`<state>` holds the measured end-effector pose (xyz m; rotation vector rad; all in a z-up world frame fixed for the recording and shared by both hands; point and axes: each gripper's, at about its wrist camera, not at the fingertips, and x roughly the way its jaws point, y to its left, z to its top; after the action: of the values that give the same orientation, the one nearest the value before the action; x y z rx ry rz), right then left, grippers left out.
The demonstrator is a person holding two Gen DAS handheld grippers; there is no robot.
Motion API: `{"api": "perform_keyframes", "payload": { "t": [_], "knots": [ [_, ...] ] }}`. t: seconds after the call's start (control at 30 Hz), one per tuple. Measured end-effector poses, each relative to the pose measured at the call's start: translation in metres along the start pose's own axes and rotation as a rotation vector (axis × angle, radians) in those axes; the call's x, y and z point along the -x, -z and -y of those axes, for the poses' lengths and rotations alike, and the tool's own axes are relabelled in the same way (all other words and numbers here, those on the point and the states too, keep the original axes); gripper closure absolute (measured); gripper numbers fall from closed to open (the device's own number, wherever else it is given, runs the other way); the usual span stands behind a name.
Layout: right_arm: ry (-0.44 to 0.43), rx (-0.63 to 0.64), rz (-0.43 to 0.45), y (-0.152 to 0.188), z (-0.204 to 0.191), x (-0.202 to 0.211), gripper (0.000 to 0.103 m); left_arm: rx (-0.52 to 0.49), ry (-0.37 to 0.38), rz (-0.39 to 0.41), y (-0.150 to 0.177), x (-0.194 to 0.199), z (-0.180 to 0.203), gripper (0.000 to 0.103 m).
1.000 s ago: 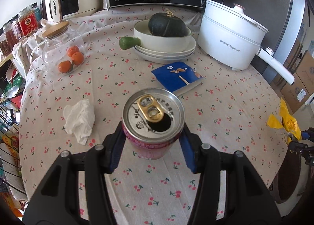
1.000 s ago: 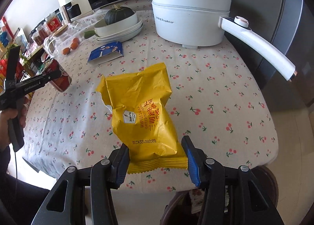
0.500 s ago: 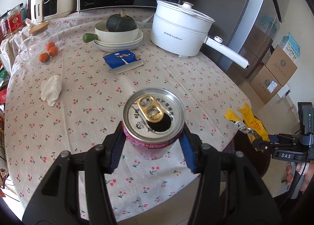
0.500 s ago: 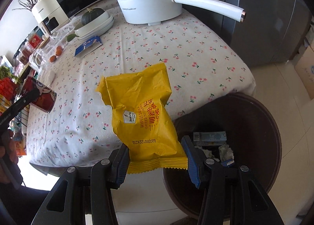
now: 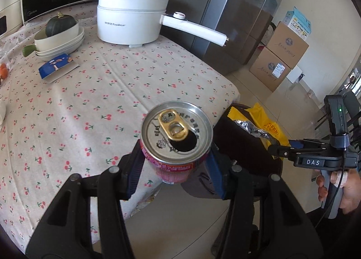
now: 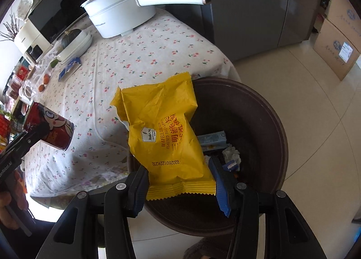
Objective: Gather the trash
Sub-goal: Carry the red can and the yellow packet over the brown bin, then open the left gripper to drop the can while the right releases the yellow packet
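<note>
left tongs (image 5: 174, 164) grasp the red can (image 5: 176, 139), right tongs (image 6: 180, 182) grasp the yellow wrapper (image 6: 167, 135) above the bin (image 6: 266, 123).

Yellow wrapper (image 6: 167, 137) (red print); pink-red can (image 5: 174, 144); cherry-print tablecloth (image 5: 90, 92); brown bin (image 6: 259, 110).

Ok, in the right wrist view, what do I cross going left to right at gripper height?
Red can in the left gripper → yellow wrapper → bin → cardboard boxes.
</note>
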<state>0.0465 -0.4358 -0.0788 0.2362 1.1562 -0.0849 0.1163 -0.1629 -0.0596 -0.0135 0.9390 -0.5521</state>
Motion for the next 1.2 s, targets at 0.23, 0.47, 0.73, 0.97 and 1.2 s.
{"api": "perform_keyframes", "payload": {
  "t": [0.23,0.47,0.73,0.97,1.2],
  "knots": [
    [0.041,-0.064,-0.009,0.012,0.042,0.004,0.051,-0.095,0.087,-0.054,0.0,-0.038,0.051,0.048],
    [0.07,-0.092,-0.029,0.018,0.059,-0.001,0.051,-0.157,0.133,-0.097,0.009,-0.066,0.079,0.048],
    [0.079,-0.094,-0.035,0.017,0.058,-0.003,0.051,-0.204,0.082,-0.121,0.008,-0.064,0.082,0.02],
    [0.078,-0.075,-0.051,0.016,0.047,-0.009,0.051,-0.142,0.018,-0.091,-0.001,-0.04,0.048,0.015],
    [0.07,-0.088,-0.039,0.01,0.034,-0.009,0.019,-0.069,-0.075,-0.084,0.001,-0.021,0.009,0.007]
  ]
}}
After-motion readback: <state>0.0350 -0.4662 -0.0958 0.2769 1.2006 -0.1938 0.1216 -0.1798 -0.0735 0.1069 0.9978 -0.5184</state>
